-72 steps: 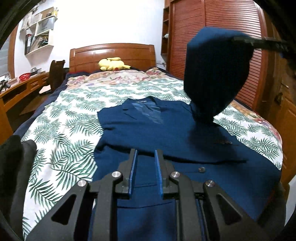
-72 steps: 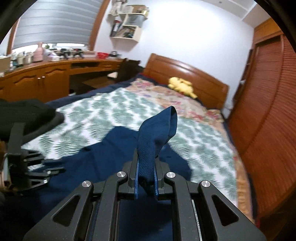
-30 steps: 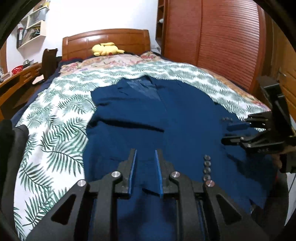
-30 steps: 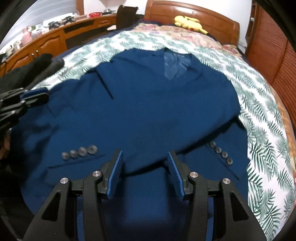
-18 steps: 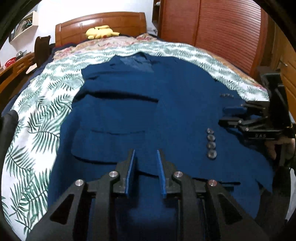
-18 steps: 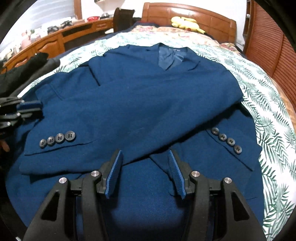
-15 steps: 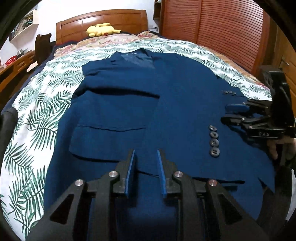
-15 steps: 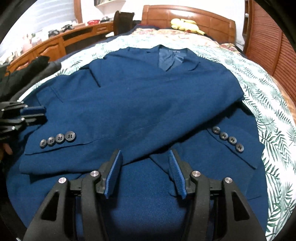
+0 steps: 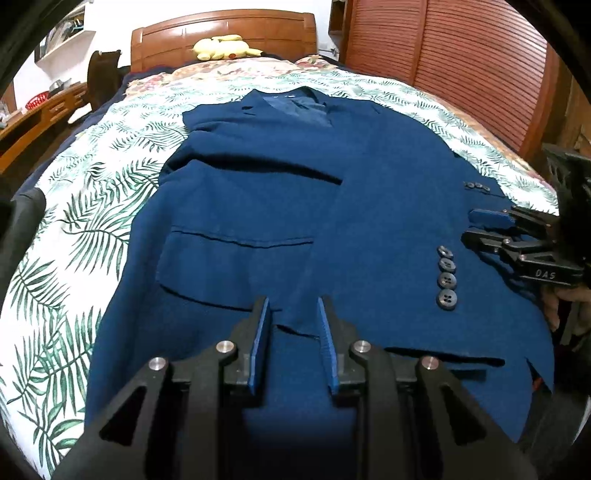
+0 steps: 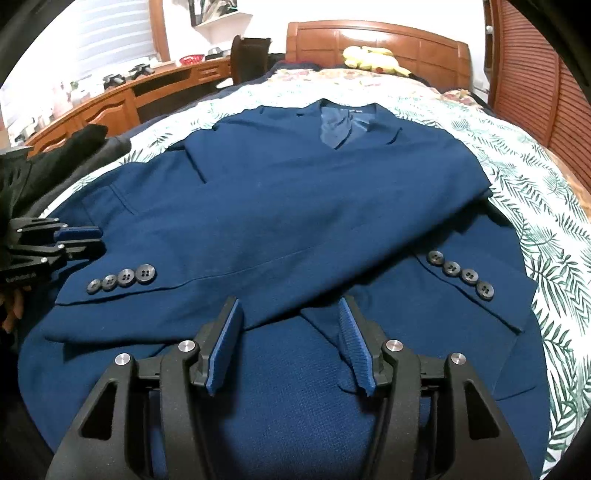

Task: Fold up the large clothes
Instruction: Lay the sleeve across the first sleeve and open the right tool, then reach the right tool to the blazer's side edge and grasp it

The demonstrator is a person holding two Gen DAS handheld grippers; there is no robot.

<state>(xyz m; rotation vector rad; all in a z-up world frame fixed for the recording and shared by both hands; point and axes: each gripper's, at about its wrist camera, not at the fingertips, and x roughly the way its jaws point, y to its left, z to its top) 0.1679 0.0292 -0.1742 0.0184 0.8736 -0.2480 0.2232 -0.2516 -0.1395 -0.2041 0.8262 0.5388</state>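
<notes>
A navy suit jacket [image 9: 369, 184] [image 10: 295, 203] lies face up on the bed, collar at the far end. Both sleeves are folded across its front, their buttoned cuffs [image 10: 122, 278] [image 10: 461, 275] lying flat. My left gripper [image 9: 292, 306] hovers low over the near hem; its jaws are opening, with cloth under the gap and no pad pressing on it. My right gripper [image 10: 289, 306] stands open over the near hem, empty. The left wrist view shows the right gripper [image 9: 484, 227] at the jacket's right edge. The right wrist view shows the left gripper [image 10: 79, 240] at its left edge.
The fern-print sheet [image 9: 92, 206] shows around the jacket. A yellow plush toy [image 9: 221, 46] rests by the wooden headboard [image 10: 376, 35]. A slatted wardrobe [image 9: 480, 66] stands to the right, a desk [image 10: 110, 103] to the left. Dark clothing [image 10: 55, 162] lies at the bed's left edge.
The sleeve that my right gripper held up now lies across the jacket, and that gripper has let go. Both grippers have sunk toward the near hem, and the left jaws have widened slightly.
</notes>
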